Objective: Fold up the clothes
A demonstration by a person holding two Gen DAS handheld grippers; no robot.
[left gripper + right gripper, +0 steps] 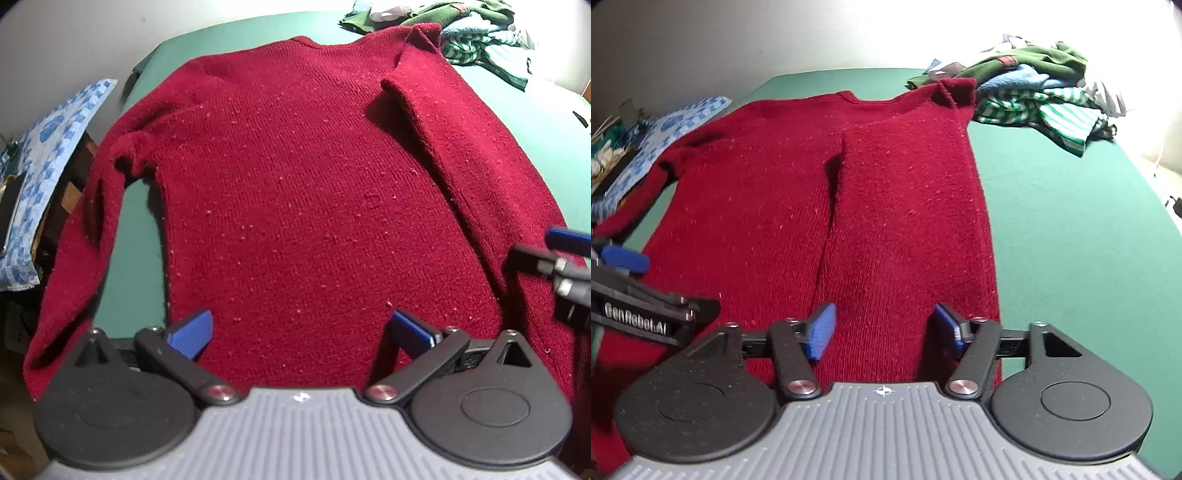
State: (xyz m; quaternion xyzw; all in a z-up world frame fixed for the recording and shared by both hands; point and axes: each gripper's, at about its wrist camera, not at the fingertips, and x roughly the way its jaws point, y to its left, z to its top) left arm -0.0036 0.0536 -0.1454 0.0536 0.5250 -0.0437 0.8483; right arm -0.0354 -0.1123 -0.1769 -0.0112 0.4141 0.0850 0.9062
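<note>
Work surface: flat green cloth-covered table (pixel 1071 229), matte and plain, running to a rounded far edge beneath the wall.
Wall: pale plain wall (pixel 74 33) behind the table; strong light washes out the upper right corner in both views.
Task item: dark red knitted sweater (pixel 295 184), spread flat on the green surface, neckline toward the wall, hem toward the cameras.
Sweater, right side: right sleeve and side panel folded inward over the body; the fold forms a straight outer edge along the bare green surface, and a dark crease runs down the middle of the body in the right wrist view.
Sweater, left side: left sleeve (pixel 74 258) lies unfolded, angled out from the body, with a wedge of green surface between sleeve and body; its cuff end reaches the table's near left edge.
Clothes pile: loose heap of green, light blue and green-and-white striped garments (pixel 1034 92) at the far right of the table, touching the sweater's folded shoulder.
Left of table: blue-and-white floral patterned cloth (pixel 48 155) over dark clutter beside the table edge; details beneath cannot be made out.
Left gripper (pixel 301 334): blue-padded fingers spread wide apart above the sweater's hem area, nothing between the pads.
Right gripper (pixel 882 330): blue-padded fingers apart above the folded right panel near the hem, pads clear of the knit.
</note>
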